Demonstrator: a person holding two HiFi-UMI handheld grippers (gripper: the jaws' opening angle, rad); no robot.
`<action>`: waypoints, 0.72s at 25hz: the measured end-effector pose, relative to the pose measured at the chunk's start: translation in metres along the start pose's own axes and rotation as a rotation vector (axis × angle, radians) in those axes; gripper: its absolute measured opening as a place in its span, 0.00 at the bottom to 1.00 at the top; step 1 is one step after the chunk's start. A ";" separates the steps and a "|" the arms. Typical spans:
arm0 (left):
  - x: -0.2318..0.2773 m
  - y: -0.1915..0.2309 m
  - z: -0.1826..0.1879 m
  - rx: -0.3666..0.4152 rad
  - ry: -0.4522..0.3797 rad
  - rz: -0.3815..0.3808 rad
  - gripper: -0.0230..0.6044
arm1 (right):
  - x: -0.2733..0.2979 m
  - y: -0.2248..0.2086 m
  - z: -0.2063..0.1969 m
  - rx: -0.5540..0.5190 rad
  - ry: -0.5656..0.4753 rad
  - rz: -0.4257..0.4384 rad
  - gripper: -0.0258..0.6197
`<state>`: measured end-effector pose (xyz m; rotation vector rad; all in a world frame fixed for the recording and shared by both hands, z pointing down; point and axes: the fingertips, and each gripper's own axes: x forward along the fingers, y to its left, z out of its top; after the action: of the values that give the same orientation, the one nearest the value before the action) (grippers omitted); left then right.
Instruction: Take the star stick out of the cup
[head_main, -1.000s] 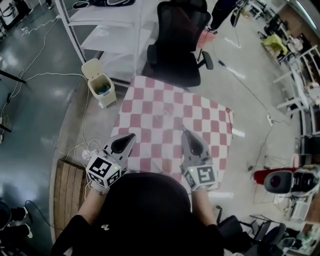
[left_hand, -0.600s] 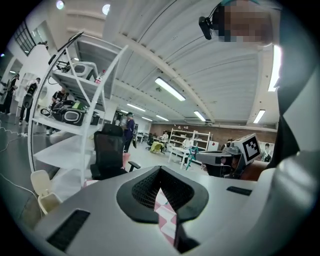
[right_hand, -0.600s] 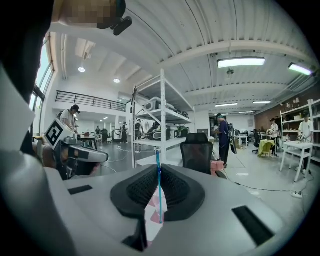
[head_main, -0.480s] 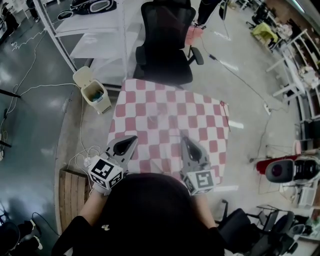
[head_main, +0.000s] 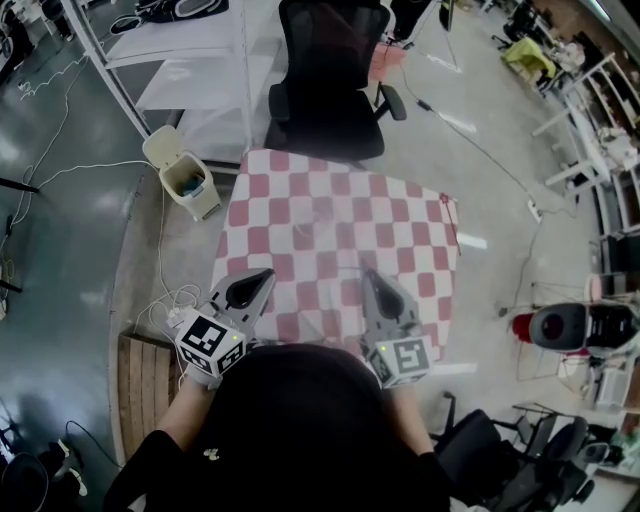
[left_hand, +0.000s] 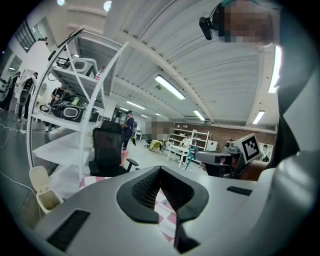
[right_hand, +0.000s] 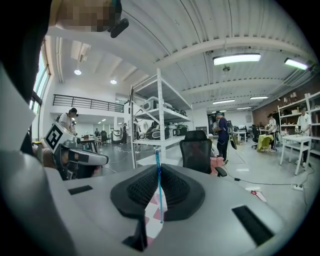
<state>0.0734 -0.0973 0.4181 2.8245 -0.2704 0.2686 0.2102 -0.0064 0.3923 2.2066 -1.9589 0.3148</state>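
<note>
My right gripper (right_hand: 158, 167) is shut on a thin blue stick (right_hand: 159, 195) that runs upright between its pads. In the left gripper view the stick's teal star (left_hand: 192, 152) shows at the tip of the right gripper (left_hand: 220, 159). In the head view the right gripper (head_main: 368, 272) hovers over the near edge of the red-and-white checked table (head_main: 330, 215). My left gripper (head_main: 262, 276) hangs beside it at the table's near left, its jaws (left_hand: 160, 169) together with nothing in them. I cannot make out a cup on the cloth.
A black office chair (head_main: 325, 75) stands at the table's far side. A small beige bin (head_main: 183, 178) sits on the floor to the left, with white shelving (head_main: 170, 60) behind it. A wooden pallet (head_main: 145, 390) lies at my near left, cables beside it.
Both grippers have drawn back a little toward me and sunk slightly. The head view has shifted, so the table sits higher in the picture. The right gripper's grip on the stick is unchanged.
</note>
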 end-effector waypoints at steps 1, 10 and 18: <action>0.000 -0.001 -0.001 0.000 0.002 -0.001 0.10 | -0.001 0.000 0.000 0.000 -0.010 0.007 0.09; -0.002 -0.008 -0.002 0.009 0.007 -0.004 0.10 | -0.007 -0.003 -0.004 -0.011 -0.035 0.011 0.09; -0.006 -0.005 -0.003 0.008 0.005 0.013 0.10 | -0.009 -0.005 -0.005 -0.008 -0.020 0.014 0.09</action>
<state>0.0683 -0.0908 0.4180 2.8307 -0.2870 0.2799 0.2136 0.0038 0.3949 2.2003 -1.9830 0.2876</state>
